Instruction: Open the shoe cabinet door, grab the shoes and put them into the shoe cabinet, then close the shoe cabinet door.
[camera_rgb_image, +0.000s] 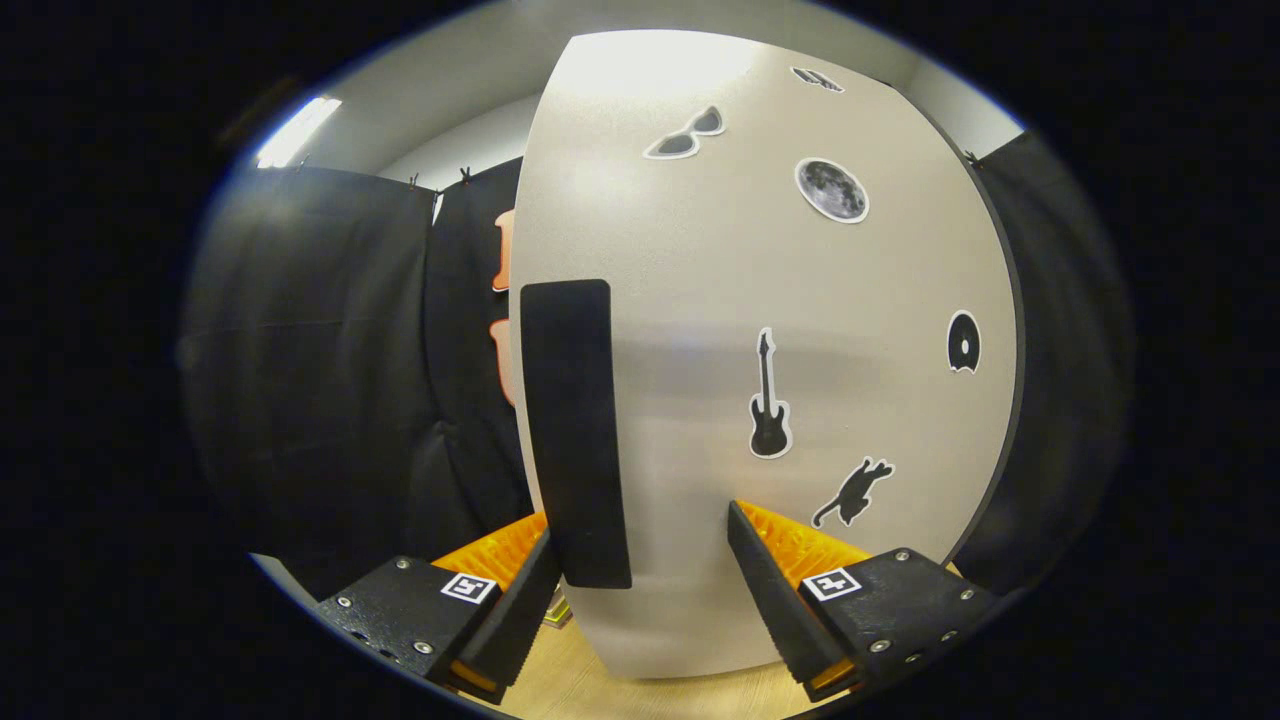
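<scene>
your gripper (640, 575) is spread, its fingers either side of the cabinet door (800, 300) edge by the black handle (575, 430); squeeze off-centre and they'll slip off.

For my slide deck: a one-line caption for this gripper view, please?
Open tool at the shoe cabinet door, fingers either side of its black handle.

Fingers (640, 590) spread, straddling door handle (575, 430)
</scene>
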